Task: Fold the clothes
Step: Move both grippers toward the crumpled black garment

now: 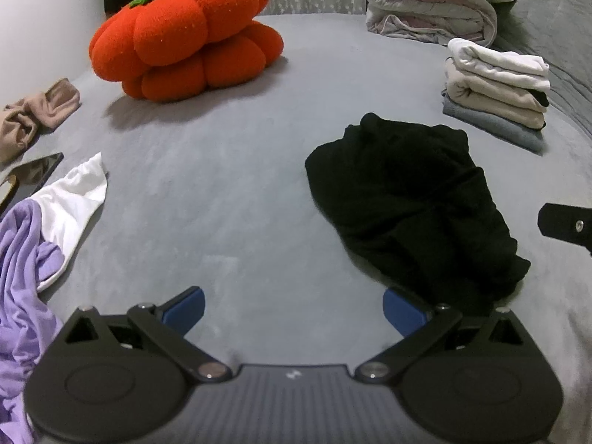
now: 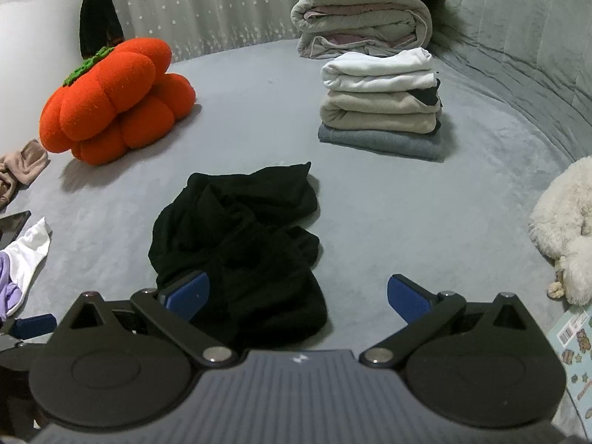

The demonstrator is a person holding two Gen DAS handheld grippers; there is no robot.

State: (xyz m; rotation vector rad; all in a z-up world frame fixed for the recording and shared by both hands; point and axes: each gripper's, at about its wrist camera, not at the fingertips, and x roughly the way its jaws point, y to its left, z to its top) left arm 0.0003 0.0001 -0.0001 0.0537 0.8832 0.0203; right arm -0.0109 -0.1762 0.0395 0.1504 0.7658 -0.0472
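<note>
Bed surface (image 1: 240, 185), grey, covered in soft fabric; items listed from left to right.

Lilac garment (image 1: 18, 259), crumpled, at the far left edge, with a white garment (image 1: 74, 199) lying partly under it. A dark phone (image 1: 37, 170) is seen just behind these, and a beige crumpled cloth (image 1: 37, 111) beyond it.

Orange pumpkin cushion (image 1: 185, 37), green stalk on top, set toward the back left.

Left gripper (image 1: 294, 309): jaws spread wide, nothing held; the blue pads (image 1: 185, 307) are poised over bare bed, just left of the black garment.

Black garment (image 2: 240, 236), unfolded and bunched, lying in the middle of the bed, near both tools.

Right gripper (image 2: 298, 296): jaws spread wide, nothing clamped; its left pad is at the near edge of the black heap, contact not discernible.

Stack of folded clothes (image 2: 381, 103), white over beige over grey-blue, placed behind right. A rolled quilt bundle (image 2: 366, 18) is seen behind the stack.

White fluffy toy (image 2: 566, 229), at the far right edge.
</note>
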